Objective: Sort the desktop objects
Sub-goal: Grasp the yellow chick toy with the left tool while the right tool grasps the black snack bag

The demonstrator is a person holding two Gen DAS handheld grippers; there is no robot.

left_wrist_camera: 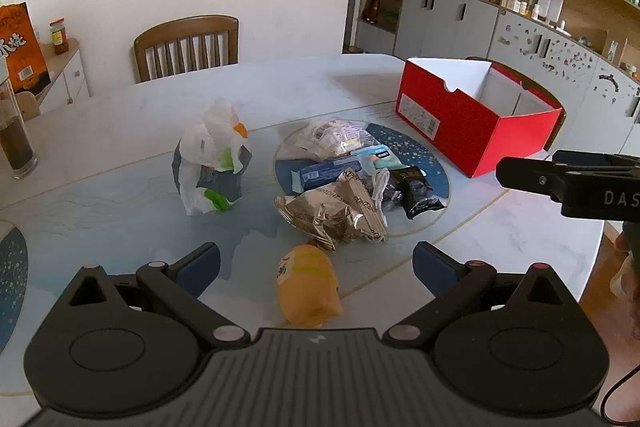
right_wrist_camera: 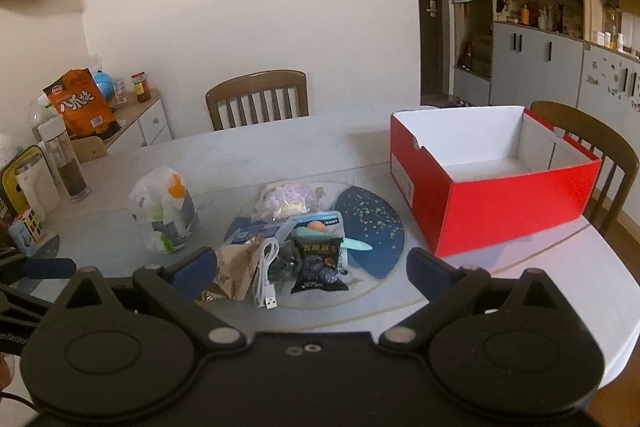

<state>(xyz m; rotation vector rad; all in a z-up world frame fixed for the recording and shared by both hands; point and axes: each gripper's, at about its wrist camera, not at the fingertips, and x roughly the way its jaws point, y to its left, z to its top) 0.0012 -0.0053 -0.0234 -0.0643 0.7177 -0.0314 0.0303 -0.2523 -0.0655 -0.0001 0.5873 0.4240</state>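
On the pale surface (left_wrist_camera: 120, 115), a heap of small packets sits over a round blue mat (right_wrist_camera: 372, 227): a crumpled silver snack bag (left_wrist_camera: 332, 215), a blue packet (left_wrist_camera: 324, 175), a clear bag of small wrapped items (left_wrist_camera: 332, 137), a black snack pouch (right_wrist_camera: 320, 263) and a coiled white USB cable (right_wrist_camera: 266, 271), all touching or overlapping one another. Just left of the heap stands a white plastic bag (left_wrist_camera: 212, 159) with green and orange print, wrapped around something grey. Nearer the left gripper (left_wrist_camera: 316, 269), a yellow plush toy (left_wrist_camera: 308, 287) lies alone on the surface, between its two blue-padded fingers but touched by neither; the jaws stand wide apart and hold nothing. The right gripper (right_wrist_camera: 310, 271) hovers over the near edge of the heap, its jaws likewise spread wide and empty, with the cable and black pouch in the gap beneath. To the right of the mat, an open red box (right_wrist_camera: 516, 203) with a white interior sits empty on the surface. Behind the surface stands a wooden chair (right_wrist_camera: 258, 99).
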